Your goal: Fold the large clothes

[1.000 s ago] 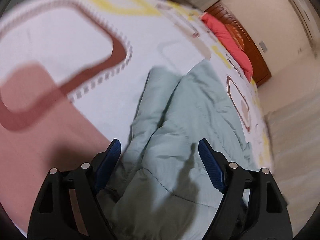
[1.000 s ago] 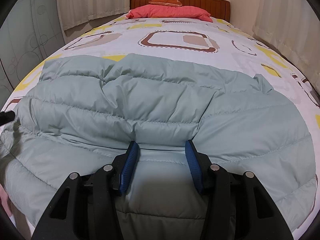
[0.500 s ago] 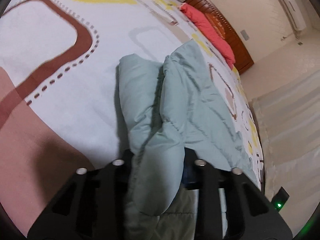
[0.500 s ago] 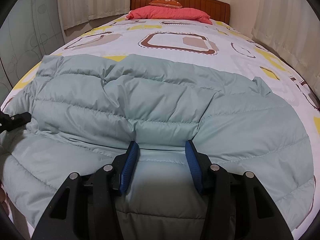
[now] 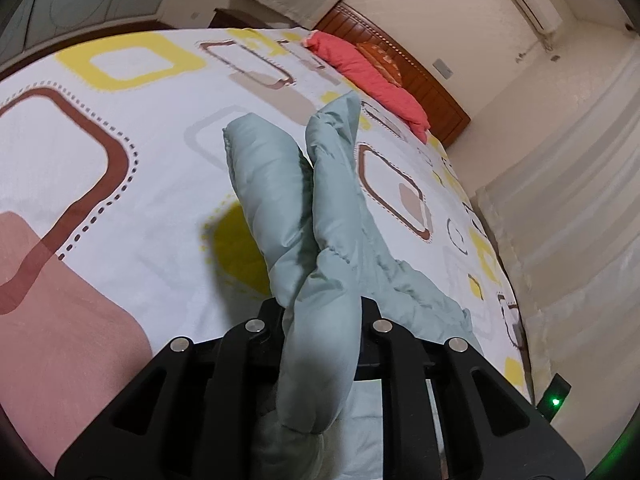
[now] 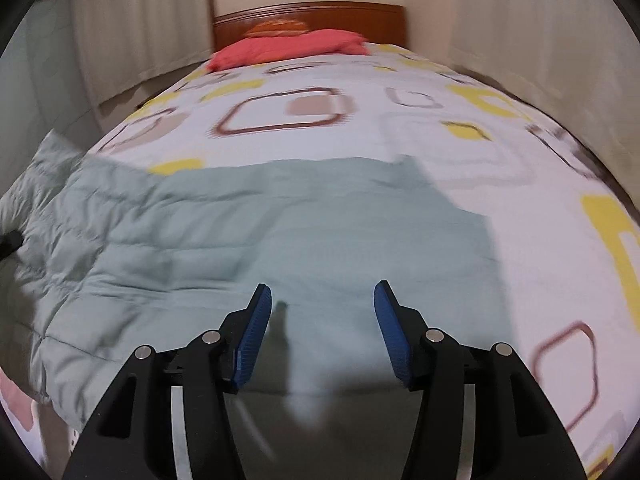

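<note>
A pale green quilted down jacket (image 6: 280, 240) lies spread on the patterned bedsheet (image 6: 460, 152). My left gripper (image 5: 320, 312) is shut on a bunched fold of the jacket (image 5: 320, 240) and holds it lifted above the bed; its pads are hidden by the fabric. My right gripper (image 6: 322, 320) is open, its blue pads (image 6: 256, 332) apart just above the jacket's near edge, holding nothing. The right wrist view is motion-blurred.
A red pillow (image 6: 288, 46) lies against the wooden headboard (image 6: 312, 16) at the far end of the bed. Curtains (image 5: 568, 216) hang along the bed's right side. The white sheet (image 5: 120, 160) has brown and yellow squares.
My left gripper closed on the jacket's fold and raised it off the bed. My right gripper opened wider and shifted, and the jacket's left side was pulled up and over.
</note>
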The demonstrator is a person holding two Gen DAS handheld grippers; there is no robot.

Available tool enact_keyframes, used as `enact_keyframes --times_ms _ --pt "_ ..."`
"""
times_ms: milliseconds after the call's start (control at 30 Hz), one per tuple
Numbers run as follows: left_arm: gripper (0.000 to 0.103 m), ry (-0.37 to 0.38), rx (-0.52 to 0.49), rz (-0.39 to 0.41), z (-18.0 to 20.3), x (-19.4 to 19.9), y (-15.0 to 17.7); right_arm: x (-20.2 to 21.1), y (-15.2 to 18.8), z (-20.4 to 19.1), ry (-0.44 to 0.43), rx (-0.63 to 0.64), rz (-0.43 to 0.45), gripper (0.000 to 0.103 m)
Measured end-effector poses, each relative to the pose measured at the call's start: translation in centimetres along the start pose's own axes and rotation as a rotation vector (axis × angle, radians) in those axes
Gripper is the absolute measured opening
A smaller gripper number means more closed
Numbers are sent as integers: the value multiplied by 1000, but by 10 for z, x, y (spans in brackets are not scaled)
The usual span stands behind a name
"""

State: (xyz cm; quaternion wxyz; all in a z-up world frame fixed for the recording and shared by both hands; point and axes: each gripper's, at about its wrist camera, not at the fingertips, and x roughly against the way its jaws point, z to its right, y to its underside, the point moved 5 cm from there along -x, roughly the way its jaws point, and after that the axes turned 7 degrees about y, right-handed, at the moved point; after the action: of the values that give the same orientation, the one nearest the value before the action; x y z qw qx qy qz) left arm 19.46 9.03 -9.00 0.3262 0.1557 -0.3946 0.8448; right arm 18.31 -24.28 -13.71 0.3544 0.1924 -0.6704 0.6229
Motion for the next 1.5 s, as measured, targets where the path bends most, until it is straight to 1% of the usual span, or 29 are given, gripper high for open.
enact_keyframes --times_ms 133,233,300,433,567,767,967,1133,1333,1500 --pt "18 12 -44 1 21 4 3 1 4 43 30 -54 -8 54" --pt "18 20 -75 -3 40 3 7 -6 11 61 48 -67 -27 54" --pt "18 18 -107 -13 54 -2 10 -15 17 67 37 -81 -49 54" --pt "18 11 -154 -38 76 -14 22 -31 24 66 14 -78 -72 54" --pt "17 4 -196 -65 93 -29 39 -35 30 65 3 -78 -83 54" --pt "17 -4 -239 -128 113 -55 65 -39 30 67 -4 -80 -82 54" --pt "17 -36 -307 -170 133 -82 91 -40 31 67 -11 -85 -80 54" --pt "17 -65 -367 -200 139 -101 114 -40 31 67 -17 -90 -79 54" --pt "17 -92 -427 -208 147 -117 131 -40 31 67 -18 -91 -78 54" --pt "17 -109 -501 -204 150 -128 148 -41 31 67 -17 -91 -78 54"
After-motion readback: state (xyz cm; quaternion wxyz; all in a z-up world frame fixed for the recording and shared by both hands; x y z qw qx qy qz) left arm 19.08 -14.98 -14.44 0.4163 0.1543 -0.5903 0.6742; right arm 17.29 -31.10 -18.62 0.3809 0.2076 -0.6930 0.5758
